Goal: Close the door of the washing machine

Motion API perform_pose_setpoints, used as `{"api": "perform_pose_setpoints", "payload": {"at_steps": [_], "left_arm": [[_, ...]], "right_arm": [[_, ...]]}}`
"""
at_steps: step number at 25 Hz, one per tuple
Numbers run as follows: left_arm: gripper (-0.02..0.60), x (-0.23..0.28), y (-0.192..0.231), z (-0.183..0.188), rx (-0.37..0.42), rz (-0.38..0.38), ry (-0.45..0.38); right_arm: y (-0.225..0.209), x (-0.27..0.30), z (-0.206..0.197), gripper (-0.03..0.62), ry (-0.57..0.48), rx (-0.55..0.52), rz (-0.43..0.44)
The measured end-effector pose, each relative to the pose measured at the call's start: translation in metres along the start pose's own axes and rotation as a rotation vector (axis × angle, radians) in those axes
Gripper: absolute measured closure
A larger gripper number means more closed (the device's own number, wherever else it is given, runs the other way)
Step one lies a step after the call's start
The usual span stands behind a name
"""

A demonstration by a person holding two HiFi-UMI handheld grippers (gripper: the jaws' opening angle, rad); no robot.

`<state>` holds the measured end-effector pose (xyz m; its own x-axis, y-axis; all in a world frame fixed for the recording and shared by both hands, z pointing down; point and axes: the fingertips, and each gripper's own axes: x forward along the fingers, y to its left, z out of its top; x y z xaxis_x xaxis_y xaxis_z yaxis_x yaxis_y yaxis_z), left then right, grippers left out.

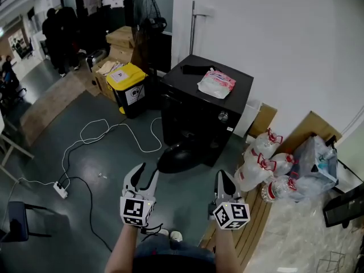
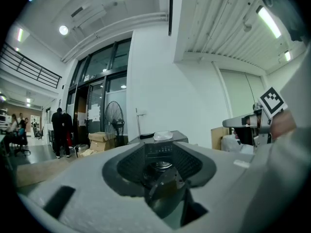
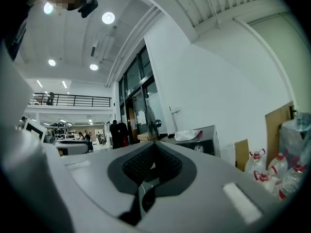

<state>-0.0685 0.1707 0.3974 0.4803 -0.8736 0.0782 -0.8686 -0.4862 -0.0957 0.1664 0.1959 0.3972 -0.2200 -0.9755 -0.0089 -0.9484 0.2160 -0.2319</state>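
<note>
The black washing machine [image 1: 196,104] stands against the white wall, and its round door [image 1: 179,157] hangs open toward me, low over the floor. A pink-and-white bag [image 1: 216,83] and a flat black item [image 1: 196,69] lie on its top. My left gripper [image 1: 144,176] is held short of the door with its jaws spread and nothing between them. In the left gripper view the machine [image 2: 163,148] shows through the gap of the left gripper [image 2: 160,166]. My right gripper [image 1: 224,181] is to the right of the door, jaws together and empty. The right gripper [image 3: 153,152] has the machine [image 3: 197,141] off to its right.
A yellow-lidded bin [image 1: 131,87] and a standing fan [image 1: 149,24] are left of the machine. A white cable [image 1: 108,131] runs over the floor to a power strip [image 1: 60,190]. Bags of plastic bottles [image 1: 264,164] and wooden boards [image 1: 250,232] lie at right. People stand far back left.
</note>
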Motion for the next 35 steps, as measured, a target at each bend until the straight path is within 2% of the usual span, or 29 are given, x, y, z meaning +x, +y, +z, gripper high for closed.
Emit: {"api": "perform_pose_setpoints", "payload": {"at_steps": [8,17,22,26,35], "left_arm": [[0.407,0.003,0.012,-0.012,-0.028,0.070,0.018],[0.402,0.035,0.039,-0.021,-0.013,0.081,0.030],[0.402,0.071,0.066,-0.026,-0.009,0.059,0.024],[0.402,0.110,0.094,-0.036,-0.038,0.032,0.030],[0.402,0.208,0.150,-0.045,-0.056,-0.057,0.048]], "right_arm": [[-0.011,0.018,-0.011,0.580,0.023,0.016,0.037],[-0.017,0.065,-0.014,0.580,0.015,0.027,0.042],[-0.017,0.107,-0.020,0.580,0.013,0.019,0.025],[-0.020,0.149,-0.026,0.580,0.024,0.014,0.002],[-0.037,0.242,-0.033,0.579,0.043,0.012,-0.082]]}}
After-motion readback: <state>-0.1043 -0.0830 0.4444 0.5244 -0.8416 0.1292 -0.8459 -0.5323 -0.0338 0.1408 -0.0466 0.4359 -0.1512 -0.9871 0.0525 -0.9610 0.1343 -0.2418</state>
